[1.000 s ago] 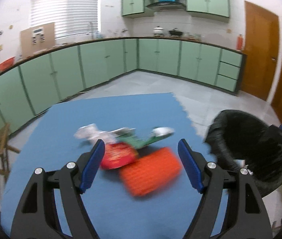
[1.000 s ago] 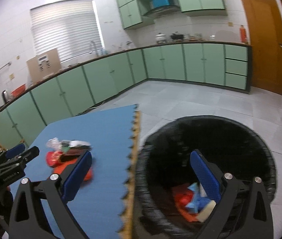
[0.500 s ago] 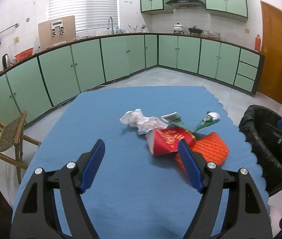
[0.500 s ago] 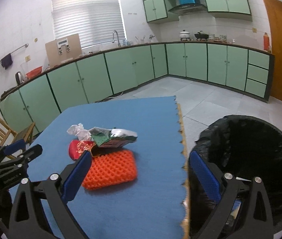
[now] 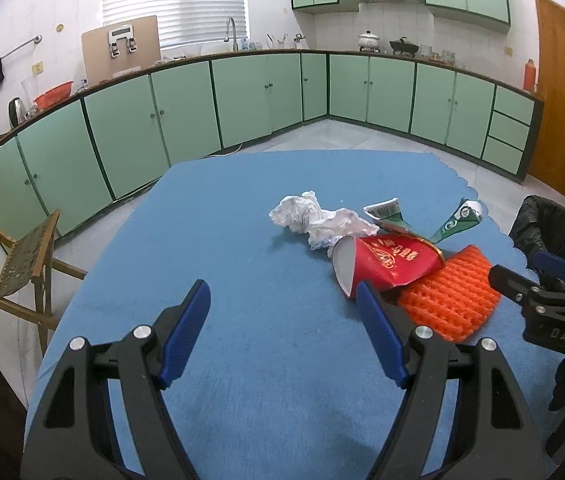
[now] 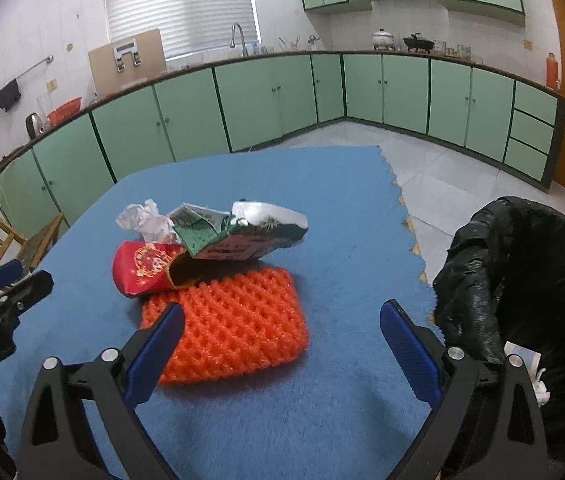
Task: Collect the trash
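Where the trash lies heaped on the blue mat [image 5: 242,360], toward its right edge and nearer the bin [image 6: 522,280] than the far corners, a flattened red paper cup [image 5: 390,262] bears gold characters and a round gold emblem too small to read. Against its far side sits crumpled white paper [image 5: 314,220]; behind that, a green and white wrapper [image 6: 250,232] carries a printed strip and small print that cannot be made out. An orange foam net [image 6: 230,324] lies nearest the mat's near edge, its far end tucked under the cup.

Over bare mat, the left gripper [image 5: 282,320] points down at a slant with its blue-padded jaws wide apart and nothing between them; its right fingertip overlaps the cup's edge in the left wrist view, and contact cannot be judged. Likewise slanted down, the right gripper [image 6: 280,340] holds its jaws spread and empty, with the foam net partly between the fingers in the right wrist view and its left fingertip overlapping the net's near corner. On the right gripper's body, seen from the left wrist, white letters read roughly "DAS", cut off.

Lined with black plastic, the bin stands just off the mat's right edge, cropped by the frame; pale scraps show inside. A wooden chair [image 5: 6,264] beyond the mat's left edge is partly cut off.
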`<state>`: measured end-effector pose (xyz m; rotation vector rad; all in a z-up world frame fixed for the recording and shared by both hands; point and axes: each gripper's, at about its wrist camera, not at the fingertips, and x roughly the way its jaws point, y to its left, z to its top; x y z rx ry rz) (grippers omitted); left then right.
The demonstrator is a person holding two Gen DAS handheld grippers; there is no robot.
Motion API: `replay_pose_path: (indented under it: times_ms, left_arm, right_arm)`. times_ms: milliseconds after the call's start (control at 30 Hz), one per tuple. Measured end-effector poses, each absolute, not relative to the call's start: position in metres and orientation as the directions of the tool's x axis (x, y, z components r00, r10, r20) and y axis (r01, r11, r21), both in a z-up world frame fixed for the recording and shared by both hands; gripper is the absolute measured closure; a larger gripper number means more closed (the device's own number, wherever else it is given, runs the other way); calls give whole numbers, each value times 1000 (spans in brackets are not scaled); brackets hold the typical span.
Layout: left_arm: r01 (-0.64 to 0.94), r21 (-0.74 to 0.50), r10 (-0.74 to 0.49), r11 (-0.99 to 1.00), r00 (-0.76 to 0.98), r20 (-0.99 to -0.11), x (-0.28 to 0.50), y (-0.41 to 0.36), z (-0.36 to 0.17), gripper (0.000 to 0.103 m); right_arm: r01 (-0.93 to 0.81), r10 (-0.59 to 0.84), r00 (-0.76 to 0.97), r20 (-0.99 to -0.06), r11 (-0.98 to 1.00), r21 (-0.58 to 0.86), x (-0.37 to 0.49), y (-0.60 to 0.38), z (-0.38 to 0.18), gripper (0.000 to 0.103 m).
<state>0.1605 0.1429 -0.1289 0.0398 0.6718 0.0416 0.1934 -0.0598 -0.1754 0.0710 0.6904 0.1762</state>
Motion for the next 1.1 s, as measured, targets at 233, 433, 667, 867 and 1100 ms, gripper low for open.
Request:
replay_pose_path:
  times_ms: [233,433,667,867,1100]
  left_arm:
    - [-8,37,30,999,777,-629,170,134,-134,30]
    - [6,19,7,1000,772,-636,180,123,-136,30]
    - [28,-3,-23,1000,763,-646,196,106,-142,30]
    - [27,-12,-28,1000,739,-673,216,93,-153,51]
    - [56,-37,-66,998,717,-694,227,85,-164,79]
  right_arm:
    - [-154,206,707,-677,978,138,207,-59,-191,19]
    - [-228,287,665,-689,957,179,207,-54,-194,54]
    - [-247,309,667,-678,950,191,198,-61,-191,76]
    - [-249,318,663,-678,947,202,198,-69,-192,76]
    - [-244,324,659,-679,946,215,201,-72,-194,76]
